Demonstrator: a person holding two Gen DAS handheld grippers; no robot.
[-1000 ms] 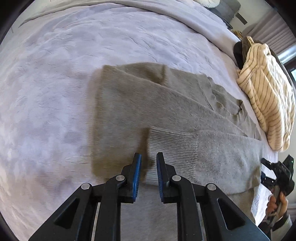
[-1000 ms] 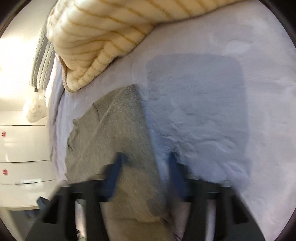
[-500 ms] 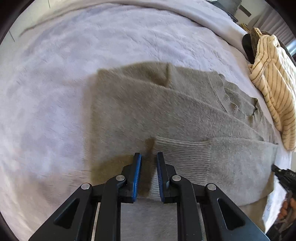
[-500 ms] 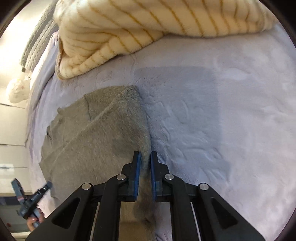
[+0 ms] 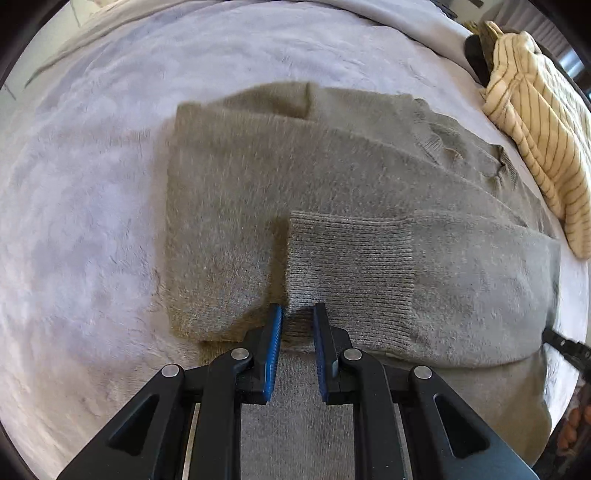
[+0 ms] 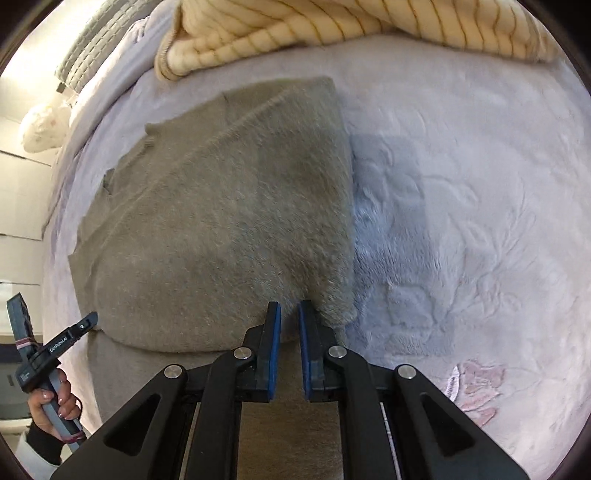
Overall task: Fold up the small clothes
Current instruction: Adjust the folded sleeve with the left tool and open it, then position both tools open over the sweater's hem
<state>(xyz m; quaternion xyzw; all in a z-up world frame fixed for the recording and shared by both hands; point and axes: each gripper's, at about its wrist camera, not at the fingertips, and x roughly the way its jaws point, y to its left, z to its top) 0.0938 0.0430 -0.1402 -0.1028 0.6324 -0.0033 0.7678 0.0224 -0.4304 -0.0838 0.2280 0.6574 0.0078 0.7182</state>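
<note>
A grey knit sweater (image 5: 332, 166) lies flat on a lilac bed cover (image 5: 92, 184), one sleeve folded across its body with the ribbed cuff (image 5: 351, 266) on top. My left gripper (image 5: 297, 314) points steeply down at the cuff's near corner, shut on the sweater's near edge; grey fabric hangs under its arms. In the right wrist view the sweater (image 6: 221, 221) fills the left half. My right gripper (image 6: 289, 310) is shut on its near right edge, cloth running under the fingers. The left gripper (image 6: 48, 350) shows at the lower left, held by a hand (image 6: 55, 402).
A cream striped garment (image 5: 535, 129) is heaped past the sweater at the far right; it also spans the top of the right wrist view as a cream striped garment (image 6: 295, 33). The bed cover (image 6: 461, 184) stretches to the right, with pink embroidery (image 6: 476, 384). White drawers stand at the left.
The right gripper's fingers stood apart a second ago and have since closed on the sweater's edge; it rolled and shifted over the sweater. The left gripper drew slightly closer to the cuff.
</note>
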